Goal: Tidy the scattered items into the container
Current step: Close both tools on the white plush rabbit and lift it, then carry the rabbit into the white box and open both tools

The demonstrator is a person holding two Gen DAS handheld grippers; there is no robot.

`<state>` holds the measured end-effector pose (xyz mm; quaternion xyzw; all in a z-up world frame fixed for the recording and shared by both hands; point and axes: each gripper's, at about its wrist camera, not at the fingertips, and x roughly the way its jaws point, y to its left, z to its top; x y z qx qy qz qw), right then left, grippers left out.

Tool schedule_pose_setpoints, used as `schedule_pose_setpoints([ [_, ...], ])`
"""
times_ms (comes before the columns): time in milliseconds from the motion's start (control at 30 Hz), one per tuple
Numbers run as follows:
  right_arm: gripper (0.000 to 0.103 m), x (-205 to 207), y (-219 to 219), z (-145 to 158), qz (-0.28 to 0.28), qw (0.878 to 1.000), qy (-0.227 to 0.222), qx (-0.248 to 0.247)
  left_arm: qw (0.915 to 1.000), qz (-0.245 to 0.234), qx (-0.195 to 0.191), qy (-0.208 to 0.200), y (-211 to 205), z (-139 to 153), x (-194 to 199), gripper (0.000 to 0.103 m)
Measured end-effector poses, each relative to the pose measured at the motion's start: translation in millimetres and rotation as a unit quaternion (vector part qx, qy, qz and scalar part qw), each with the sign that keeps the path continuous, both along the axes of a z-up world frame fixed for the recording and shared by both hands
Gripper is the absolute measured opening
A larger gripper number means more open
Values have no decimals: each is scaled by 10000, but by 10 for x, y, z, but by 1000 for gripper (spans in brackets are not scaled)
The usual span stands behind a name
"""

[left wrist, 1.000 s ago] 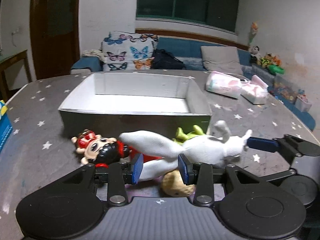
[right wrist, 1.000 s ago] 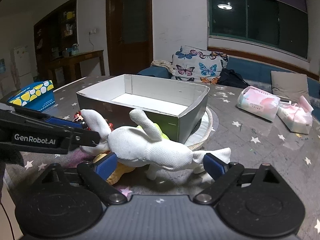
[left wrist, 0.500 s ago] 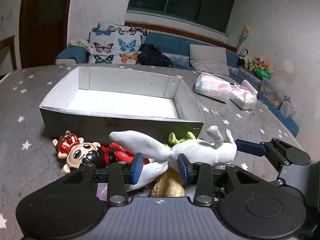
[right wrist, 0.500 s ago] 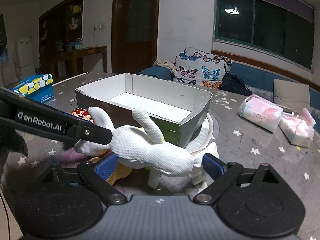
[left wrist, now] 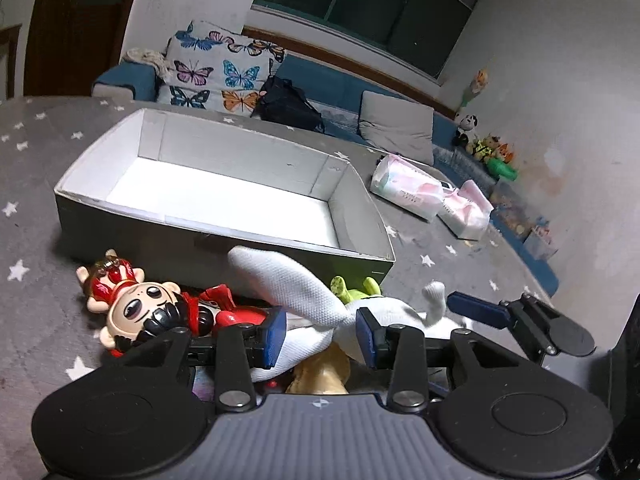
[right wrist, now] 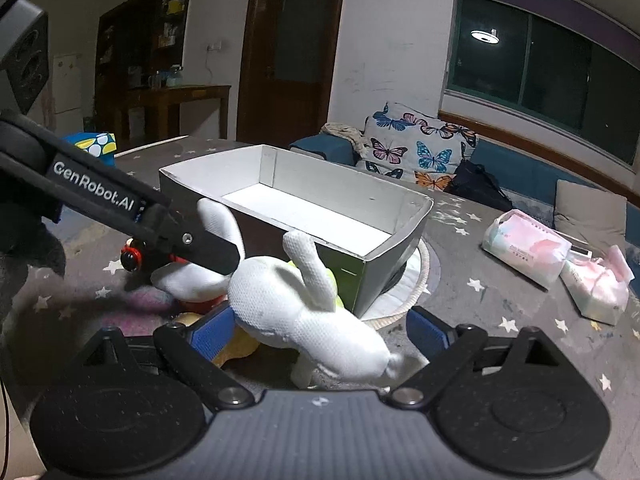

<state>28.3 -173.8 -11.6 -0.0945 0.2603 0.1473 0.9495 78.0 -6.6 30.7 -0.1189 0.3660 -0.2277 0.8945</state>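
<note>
Pinching white plush rabbit (left wrist: 320, 300) at its ear/head, left gripper (left wrist: 320, 336); soft, light, floppy. Right gripper (right wrist: 320, 330) jaws spread around body, lower centre. Box (left wrist: 248, 168) empty.

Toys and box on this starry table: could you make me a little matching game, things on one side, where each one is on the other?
Things:
1. white plush rabbit
2. red doll
3. box
4. pink tissue packs

Places:
A. off to the right, away from the toys
B. between the left gripper's fingers
C. behind the toys, nothing inside
D. lying left of the rabbit

Pairs: 1-B, 2-D, 3-C, 4-A
</note>
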Motion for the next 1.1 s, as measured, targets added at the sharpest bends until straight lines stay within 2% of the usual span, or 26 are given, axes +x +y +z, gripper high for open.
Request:
schedule_pose_setpoints([
  [100,86,22,17,-8,107,9999,43,-9,9997,5,-212,129,36,-47,57,41],
  [200,69,19,59,-25,302,9995,118,-36,9988,-43,-426,246,63,-94,124,40],
  [333,53,-5,114,-31,516,9985,177,-101,9973,-146,-658,294,71,-130,172,30],
  [400,51,-25,139,-29,562,9982,171,-137,9965,-231,-739,310,65,-140,174,20],
  [500,49,-55,156,2,594,9980,152,-149,9960,-300,-793,269,66,-120,143,14],
  [767,48,-45,147,361,863,9959,-167,-228,9945,-276,-988,-198,148,202,122,10],
  [933,48,324,183,633,1054,9930,-403,-344,9938,-61,-976,-523,183,466,378,10],
  [1100,48,946,301,787,1333,9895,-361,-422,9939,250,-802,-713,195,615,810,10],
])
